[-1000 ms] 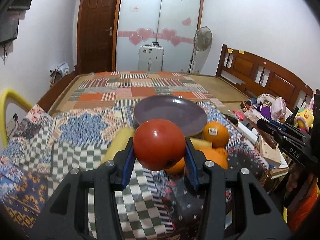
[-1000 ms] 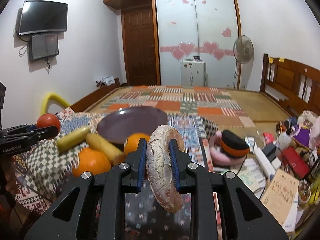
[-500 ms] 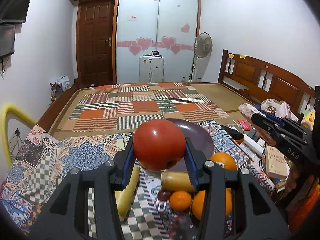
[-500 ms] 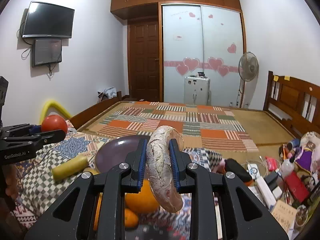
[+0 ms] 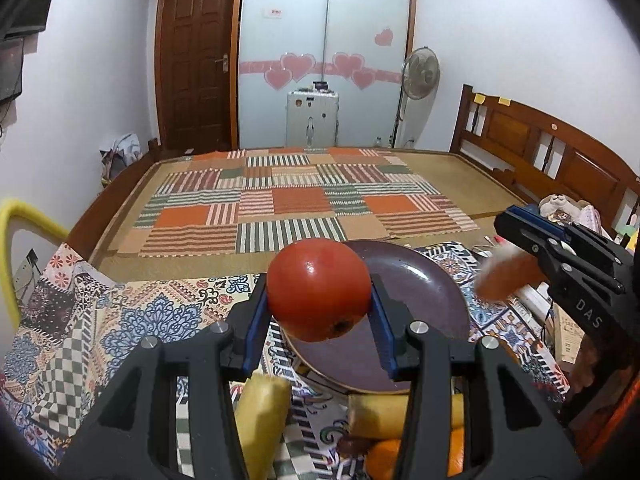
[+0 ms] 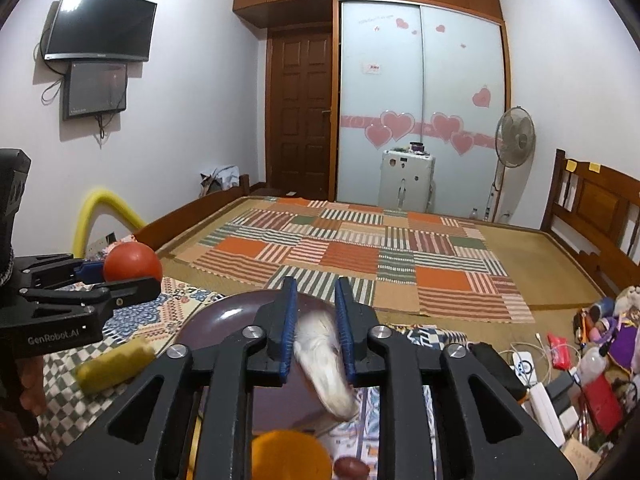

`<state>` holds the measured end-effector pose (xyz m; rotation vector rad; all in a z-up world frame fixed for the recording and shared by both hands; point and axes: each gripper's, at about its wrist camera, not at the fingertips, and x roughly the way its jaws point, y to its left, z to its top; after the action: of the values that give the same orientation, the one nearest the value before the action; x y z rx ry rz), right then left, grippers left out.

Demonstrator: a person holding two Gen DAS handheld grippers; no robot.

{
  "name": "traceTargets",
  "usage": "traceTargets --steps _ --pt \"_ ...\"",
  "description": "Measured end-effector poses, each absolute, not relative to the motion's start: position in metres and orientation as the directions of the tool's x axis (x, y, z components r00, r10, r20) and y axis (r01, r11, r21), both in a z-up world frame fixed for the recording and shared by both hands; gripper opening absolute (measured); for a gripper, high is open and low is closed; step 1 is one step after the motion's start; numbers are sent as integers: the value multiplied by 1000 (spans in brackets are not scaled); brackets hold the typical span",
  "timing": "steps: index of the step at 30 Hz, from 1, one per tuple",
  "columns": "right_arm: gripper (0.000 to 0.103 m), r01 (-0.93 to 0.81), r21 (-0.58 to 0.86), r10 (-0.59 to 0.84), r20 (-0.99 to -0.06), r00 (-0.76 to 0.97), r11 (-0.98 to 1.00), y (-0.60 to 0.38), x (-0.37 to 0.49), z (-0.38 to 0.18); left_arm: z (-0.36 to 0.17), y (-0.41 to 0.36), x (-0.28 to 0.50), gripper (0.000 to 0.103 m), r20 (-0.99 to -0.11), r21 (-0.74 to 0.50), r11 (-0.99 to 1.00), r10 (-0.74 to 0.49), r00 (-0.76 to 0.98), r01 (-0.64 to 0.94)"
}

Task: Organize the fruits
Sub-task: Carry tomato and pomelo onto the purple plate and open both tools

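— What are my grippers holding?
— Left gripper (image 5: 319, 322) clamps one tomato (image 5: 319, 293) above the purple plate (image 5: 436, 280); right gripper (image 6: 316, 334) pinches one blurred doughnut-like ring (image 6: 326, 368). Below: two yellow pieces (image 5: 262, 416), one orange (image 6: 290, 454).

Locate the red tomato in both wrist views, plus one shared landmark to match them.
Left wrist: red tomato at frame centre, clamped between the left gripper fingers, in front of the purple plate.
Right wrist: same tomato at far left, mid-height, in the left gripper.
Shared landmark: the purple plate, also the white suitcase by the wardrobe.
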<state>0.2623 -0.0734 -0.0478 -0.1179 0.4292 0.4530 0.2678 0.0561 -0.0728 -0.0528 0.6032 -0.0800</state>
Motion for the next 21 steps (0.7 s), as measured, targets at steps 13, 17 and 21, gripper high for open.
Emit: traceTargets --steps 13,17,21 --pt "9 -518 -19 428 -537 727 855 -67 290 -59 -103 54 305 46 -663 -44 995 -98 743 92" --pt "9 -508 2 432 -529 730 861 -77 288 -53 -109 46 312 46 -696 -47 992 -119 708 120" --pt "10 -497 5 422 -536 731 868 -82 289 -54 -114 37 318 46 -728 -38 989 -125 674 142"
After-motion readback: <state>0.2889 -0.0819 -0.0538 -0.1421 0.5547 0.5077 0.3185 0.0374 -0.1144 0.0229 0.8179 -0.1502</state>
